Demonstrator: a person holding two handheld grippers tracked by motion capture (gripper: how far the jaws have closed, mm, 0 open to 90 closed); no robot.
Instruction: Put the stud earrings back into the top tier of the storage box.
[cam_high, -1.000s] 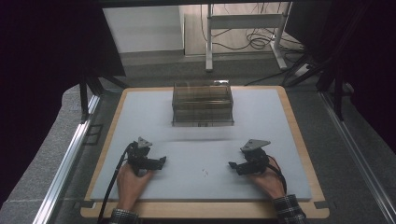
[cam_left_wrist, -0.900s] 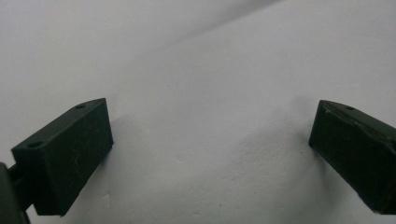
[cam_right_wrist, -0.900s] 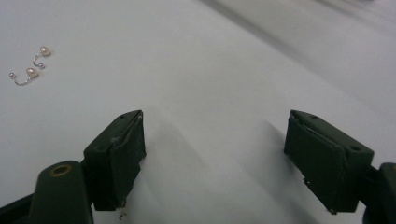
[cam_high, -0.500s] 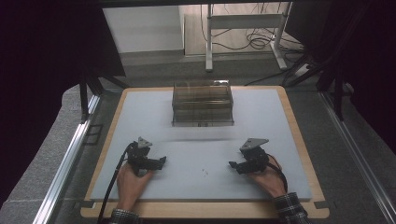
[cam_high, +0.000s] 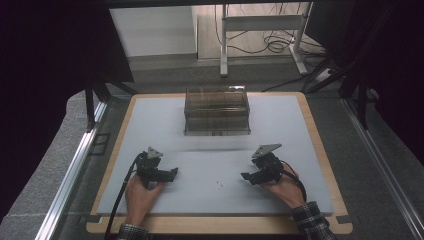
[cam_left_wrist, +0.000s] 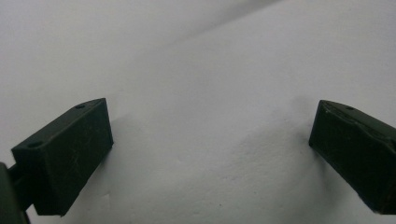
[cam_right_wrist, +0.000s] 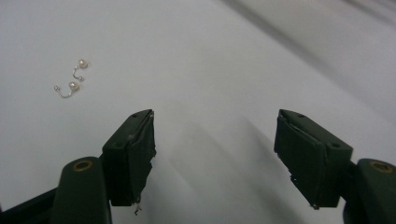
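Two small pearl earrings (cam_right_wrist: 71, 78) on thin wire hooks lie close together on the white worktop (cam_high: 280, 130), between the two tools and nearer the right tool (cam_high: 248, 176). They are judged very light, tiny and easily bent, best pinched at the pearl. The right tool, just narrowed, is open and empty; the left tool (cam_high: 173, 173) is also open and empty.
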